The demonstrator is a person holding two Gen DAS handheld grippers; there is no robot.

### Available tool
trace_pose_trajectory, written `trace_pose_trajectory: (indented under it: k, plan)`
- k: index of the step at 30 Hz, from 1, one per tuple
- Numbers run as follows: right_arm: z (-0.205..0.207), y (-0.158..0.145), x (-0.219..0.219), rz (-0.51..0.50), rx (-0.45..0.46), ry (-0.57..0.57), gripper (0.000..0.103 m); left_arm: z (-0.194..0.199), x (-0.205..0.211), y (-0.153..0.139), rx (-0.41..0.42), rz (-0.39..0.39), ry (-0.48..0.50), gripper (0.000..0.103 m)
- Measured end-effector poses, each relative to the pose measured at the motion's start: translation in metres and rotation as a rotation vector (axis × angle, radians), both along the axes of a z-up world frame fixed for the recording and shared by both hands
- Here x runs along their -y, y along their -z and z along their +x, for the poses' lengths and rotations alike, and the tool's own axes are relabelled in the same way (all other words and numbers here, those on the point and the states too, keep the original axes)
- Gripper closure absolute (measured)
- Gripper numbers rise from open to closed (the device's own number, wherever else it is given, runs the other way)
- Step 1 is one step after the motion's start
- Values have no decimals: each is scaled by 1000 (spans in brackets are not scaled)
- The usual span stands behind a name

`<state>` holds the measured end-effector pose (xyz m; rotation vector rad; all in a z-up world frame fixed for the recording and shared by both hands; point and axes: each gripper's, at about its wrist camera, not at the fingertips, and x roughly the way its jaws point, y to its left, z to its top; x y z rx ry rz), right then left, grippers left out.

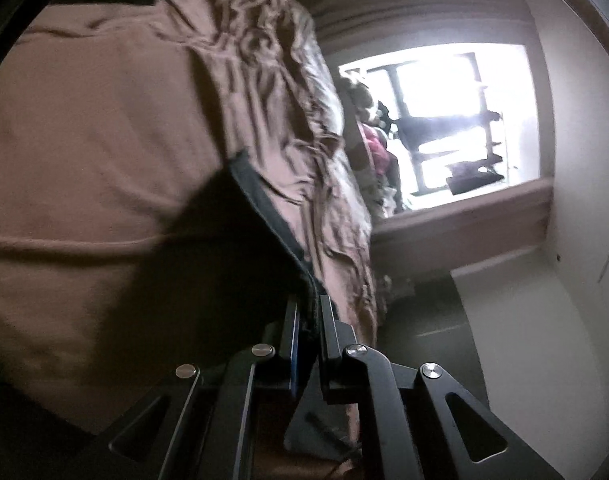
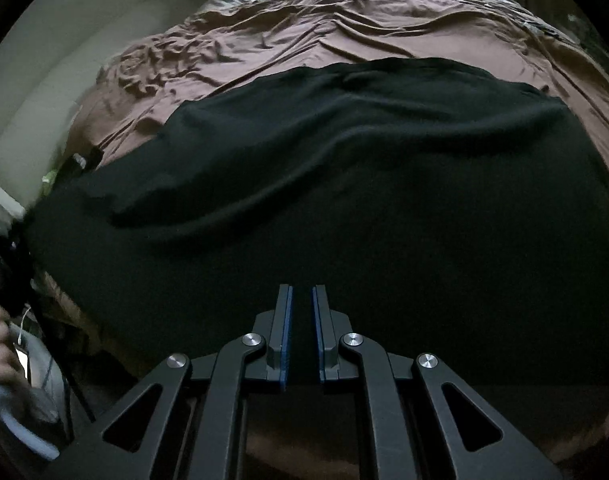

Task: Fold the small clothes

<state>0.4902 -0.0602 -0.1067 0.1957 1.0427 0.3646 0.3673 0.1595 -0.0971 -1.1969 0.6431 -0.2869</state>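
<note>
On brown bedsheet, black garment

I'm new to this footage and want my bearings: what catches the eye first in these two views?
A big black garment fills the right wrist view, spread over a wrinkled brown bedsheet. In the left wrist view the left gripper is shut on a black hem edge, lifted off the sheet. Beyond it, a bright window glares at right.

Your black garment runs off the right wrist view's lower edge. Hand at left edge: blurred, cropped. Shelf items against window: blown out, unreadable.
</note>
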Motion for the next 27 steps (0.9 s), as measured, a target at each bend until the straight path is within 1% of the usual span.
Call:
trace_pose_trajectory:
  k: [3,7,11,16,18,21,27]
  plan:
    - [-16,8,1,17,9,8,97,8,9,-14,29,-12,21,95]
    - [-34,22,4,43,-4,0,97,22,24,-35,57,-11,63,95]
    - [-43,23,12,80,2,30,97,35,39,-53,73,-12,103,95]
    - [-52,28,20,110,-8,50,97,48,71,-78,104,36,169,95]
    - [-55,26,20,124,-11,48,97,53,81,-86,117,35,189,95]
    - [-63,19,34,168,-11,51,97,61,94,-96,132,47,214,95]
    - [-84,-1,85,241,49,119,96,79,132,-117,161,86,289,95]
